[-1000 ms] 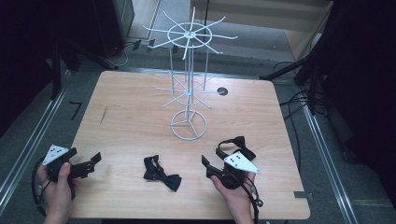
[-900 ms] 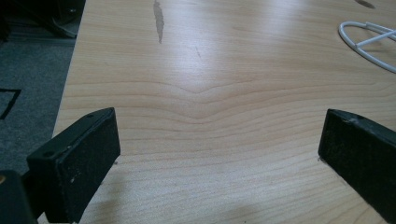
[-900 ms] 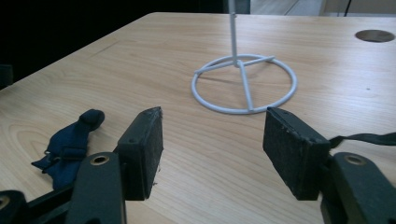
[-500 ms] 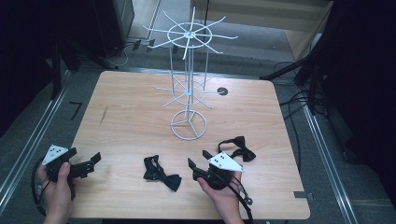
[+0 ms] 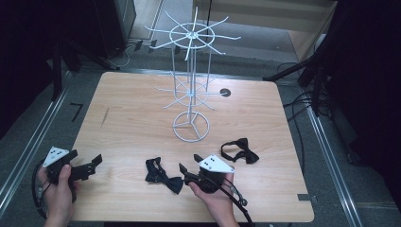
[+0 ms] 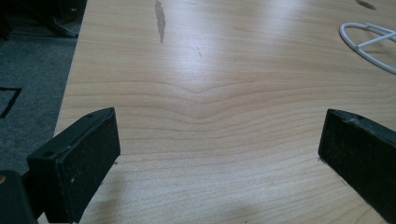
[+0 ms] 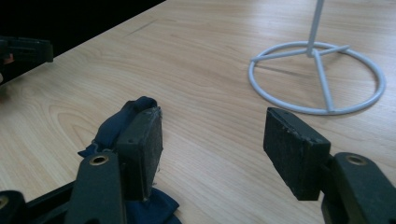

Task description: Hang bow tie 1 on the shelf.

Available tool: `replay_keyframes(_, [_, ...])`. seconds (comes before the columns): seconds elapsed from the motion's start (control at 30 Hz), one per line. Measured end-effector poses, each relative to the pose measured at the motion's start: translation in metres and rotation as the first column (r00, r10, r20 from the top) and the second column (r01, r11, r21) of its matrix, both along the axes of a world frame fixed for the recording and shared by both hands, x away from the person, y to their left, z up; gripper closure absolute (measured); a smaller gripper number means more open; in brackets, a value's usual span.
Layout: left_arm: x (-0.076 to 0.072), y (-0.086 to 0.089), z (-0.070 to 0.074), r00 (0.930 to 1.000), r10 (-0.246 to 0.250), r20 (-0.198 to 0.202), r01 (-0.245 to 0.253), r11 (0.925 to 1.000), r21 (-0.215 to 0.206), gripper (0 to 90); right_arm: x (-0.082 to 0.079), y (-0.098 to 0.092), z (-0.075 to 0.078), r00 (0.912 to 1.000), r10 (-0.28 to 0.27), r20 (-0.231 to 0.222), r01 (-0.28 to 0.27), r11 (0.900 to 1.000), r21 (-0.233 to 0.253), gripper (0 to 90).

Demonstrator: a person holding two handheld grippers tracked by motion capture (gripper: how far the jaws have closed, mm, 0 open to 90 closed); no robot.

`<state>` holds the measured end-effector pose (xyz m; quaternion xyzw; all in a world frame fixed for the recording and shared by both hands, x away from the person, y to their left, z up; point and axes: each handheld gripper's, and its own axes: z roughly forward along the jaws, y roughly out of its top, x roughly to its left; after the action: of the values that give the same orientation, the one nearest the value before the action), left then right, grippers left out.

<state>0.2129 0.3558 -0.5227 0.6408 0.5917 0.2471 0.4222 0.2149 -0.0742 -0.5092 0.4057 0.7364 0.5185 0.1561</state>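
A dark blue bow tie lies flat near the table's front, left of centre. My right gripper stands open just to its right and points at it. In the right gripper view, my right gripper has its left jaw over the edge of the bow tie, and bare wood lies between the jaws. A second, black bow tie lies farther right. My left gripper is held open at the front left corner; my left gripper faces bare table.
A tall white wire display rack with radiating hooks stands mid-table on a ring base. The wooden table has a small dark hole toward the back. Dark floor, cables and rails surround it.
My right gripper has moved left, away from the black bow tie and up to the dark blue one. The left gripper has stayed put.
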Motion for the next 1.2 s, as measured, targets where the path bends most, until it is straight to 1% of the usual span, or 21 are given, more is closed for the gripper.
replay_keyframes(0.23, [0.0, 0.0, 0.0, 1.0, 0.0, 0.001, 0.0, 1.0, -0.002, 0.0, -0.002, 0.013, -0.003, 0.9996, 0.026, -0.008, -0.026, 1.0, -0.017, 37.8])
replay_keyframes(0.27, [0.0, 0.0, 0.0, 1.0, 0.0, 0.0, 0.0, 1.0, -0.002, 0.0, -0.002, 0.017, -0.004, 0.9994, 0.034, -0.01, -0.034, 0.999, -0.022, 37.7])
replay_keyframes(0.43, [0.0, 0.0, 0.0, 1.0, 0.0, 0.0, 0.0, 1.0, -0.003, 0.0, -0.003, 0.025, -0.005, 0.9985, 0.053, -0.007, -0.054, 0.998, -0.035, 37.4])
replay_keyframes(0.63, [0.0, 0.0, 0.0, 1.0, 0.0, -0.002, 0.0, 1.0, -0.004, 0.0, -0.003, 0.033, -0.004, 0.9978, 0.066, -0.005, -0.067, 0.997, -0.033, 37.5])
replay_keyframes(0.8, [0.0, 0.0, 0.0, 1.0, 0.0, -0.002, 0.0, 1.0, -0.004, 0.0, -0.004, 0.039, -0.007, 0.9967, 0.079, -0.017, -0.08, 0.996, -0.042, 37.9])
replay_keyframes(1.1, [0.001, 0.0, 0.0, 1.0, -0.003, -0.004, 0.003, 1.0, -0.003, 0.0, -0.005, 0.05, -0.01, 0.9938, 0.106, -0.034, -0.107, 0.993, -0.042, 39.1])
replay_keyframes(1.2, [0.001, 0.0, 0.0, 1.0, -0.004, -0.003, 0.004, 1.0, -0.003, 0.0, -0.006, 0.054, -0.013, 0.993, 0.114, -0.029, -0.116, 0.991, -0.064, 39.5])
